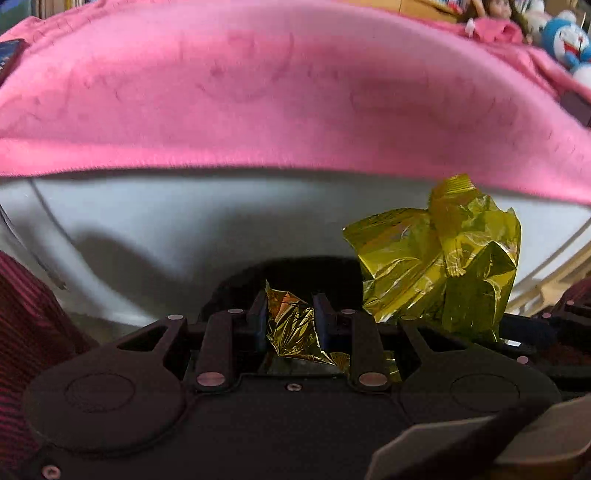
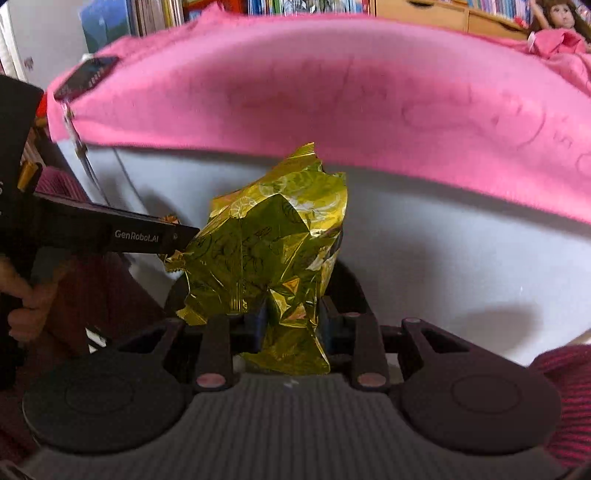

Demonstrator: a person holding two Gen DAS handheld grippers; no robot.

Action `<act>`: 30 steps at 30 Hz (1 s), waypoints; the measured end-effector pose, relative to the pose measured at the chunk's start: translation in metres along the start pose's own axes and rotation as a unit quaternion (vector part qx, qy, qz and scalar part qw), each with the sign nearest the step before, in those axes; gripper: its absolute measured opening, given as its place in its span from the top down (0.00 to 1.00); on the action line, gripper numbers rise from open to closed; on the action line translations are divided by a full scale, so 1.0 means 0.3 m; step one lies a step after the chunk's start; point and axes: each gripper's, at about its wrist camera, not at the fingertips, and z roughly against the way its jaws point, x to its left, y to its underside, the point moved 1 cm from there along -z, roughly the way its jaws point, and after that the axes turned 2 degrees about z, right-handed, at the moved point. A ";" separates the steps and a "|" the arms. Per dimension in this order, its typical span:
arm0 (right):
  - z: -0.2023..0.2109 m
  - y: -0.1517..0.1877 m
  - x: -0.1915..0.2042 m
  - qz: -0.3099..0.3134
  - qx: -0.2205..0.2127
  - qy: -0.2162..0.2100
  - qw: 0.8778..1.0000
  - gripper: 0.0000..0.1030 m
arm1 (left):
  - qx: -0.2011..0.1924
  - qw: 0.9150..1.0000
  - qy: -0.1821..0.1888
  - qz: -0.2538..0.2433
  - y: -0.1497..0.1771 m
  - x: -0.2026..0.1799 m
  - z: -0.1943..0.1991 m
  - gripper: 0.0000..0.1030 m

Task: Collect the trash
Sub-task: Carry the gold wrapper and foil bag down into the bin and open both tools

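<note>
A small crumpled scrap of gold foil [image 1: 291, 328] is being pinched between the fingers [image 1: 258, 317] of the left gripper [image 1: 290, 319], which are drawn close together on it. A much larger crumpled gold wrapper [image 2: 273, 243] is being clamped between the fingers [image 2: 327, 325] of the right gripper [image 2: 291, 326], with most of its bulk standing up above the fingertips and a tail hanging below them.

Taking the pink blanket [image 2: 332, 85] as the landmark: both pieces of trash are being held in front of its lower edge, against the white surface [image 2: 424, 240] that is showing beneath it. In the left wrist view, the larger wrapper [image 1: 443, 251] is being seen just right of the small scrap, its top reaching the blanket's hem [image 1: 295, 162].

In the right wrist view, the left gripper's black body [image 2: 122, 232] is being seen at the wrapper's left, its tip touching or nearly touching the foil, and it is being gripped by a hand [image 2: 26, 295]. A doll [image 2: 561, 22] is lying at the blanket's far right corner, and a dark flat device [image 2: 88, 74] at its far left corner. Bookshelves [image 2: 277, 5] are being seen beyond the blanket.
</note>
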 end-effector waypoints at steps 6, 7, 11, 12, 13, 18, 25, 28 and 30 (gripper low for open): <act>-0.107 0.021 0.002 -0.001 0.056 0.003 0.998 0.68 | 0.042 0.999 -0.022 -0.011 0.039 -0.017 -0.092 0.77; -0.121 0.025 0.003 -0.001 0.064 0.004 0.998 0.68 | 0.049 0.998 -0.025 -0.015 0.043 -0.019 -0.103 0.77; -0.170 0.039 0.013 0.001 0.088 0.005 0.996 0.67 | 0.069 0.997 -0.027 -0.018 0.049 -0.022 -0.135 0.76; -0.178 0.039 0.018 0.000 0.092 0.004 0.996 0.67 | 0.072 0.997 -0.030 -0.020 0.049 -0.023 -0.141 0.75; -0.184 0.037 0.021 -0.001 0.093 0.004 0.996 0.67 | 0.075 0.996 -0.033 -0.023 0.051 -0.025 -0.145 0.74; -0.203 0.032 0.022 -0.001 0.100 0.004 0.995 0.66 | 0.087 0.995 -0.039 -0.032 0.052 -0.050 -0.164 0.72; -0.211 0.042 0.012 -0.008 0.103 0.009 0.995 0.61 | 0.097 0.994 -0.037 -0.036 0.063 -0.037 -0.185 0.70; -0.213 0.041 0.006 -0.015 0.100 0.009 0.995 0.61 | 0.097 0.994 -0.035 -0.037 0.065 -0.038 -0.189 0.69; -0.214 0.040 0.003 -0.017 0.099 0.009 0.995 0.58 | 0.098 0.994 -0.034 -0.036 0.063 -0.035 -0.190 0.66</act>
